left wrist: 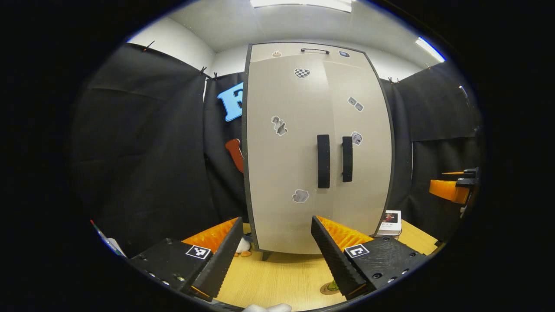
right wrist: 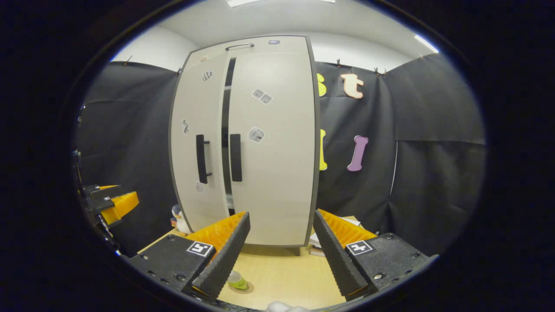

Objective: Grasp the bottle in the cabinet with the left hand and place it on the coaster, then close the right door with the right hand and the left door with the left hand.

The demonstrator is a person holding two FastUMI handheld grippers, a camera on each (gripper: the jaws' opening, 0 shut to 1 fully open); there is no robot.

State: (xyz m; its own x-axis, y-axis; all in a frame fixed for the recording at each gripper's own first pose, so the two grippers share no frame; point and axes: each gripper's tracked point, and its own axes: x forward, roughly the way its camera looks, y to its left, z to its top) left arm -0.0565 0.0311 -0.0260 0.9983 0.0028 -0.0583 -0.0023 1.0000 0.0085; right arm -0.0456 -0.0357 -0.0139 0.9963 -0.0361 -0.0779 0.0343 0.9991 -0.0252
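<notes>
The grey cabinet [left wrist: 282, 173] stands on the wooden table, straight ahead of both grippers. In the right gripper view its right door [right wrist: 273, 164] sits flush, while the left door [right wrist: 193, 130] stands slightly ajar, with a dark gap [right wrist: 225, 143] between them. A small clear bottle [right wrist: 236, 281] with a green base stands on a round brown coaster [right wrist: 246, 289] in front of the cabinet. In the left gripper view the bottle [left wrist: 333, 285] is partly hidden behind a finger. My left gripper [left wrist: 276, 225] and my right gripper [right wrist: 282, 216] are both open and hold nothing, short of the doors.
A penguin toy [right wrist: 178, 219] stands at the cabinet's left foot. Books [left wrist: 391, 222] lie at its right foot. The wooden table [left wrist: 282, 277] runs between the grippers and the cabinet. Black cloth walls close in both sides.
</notes>
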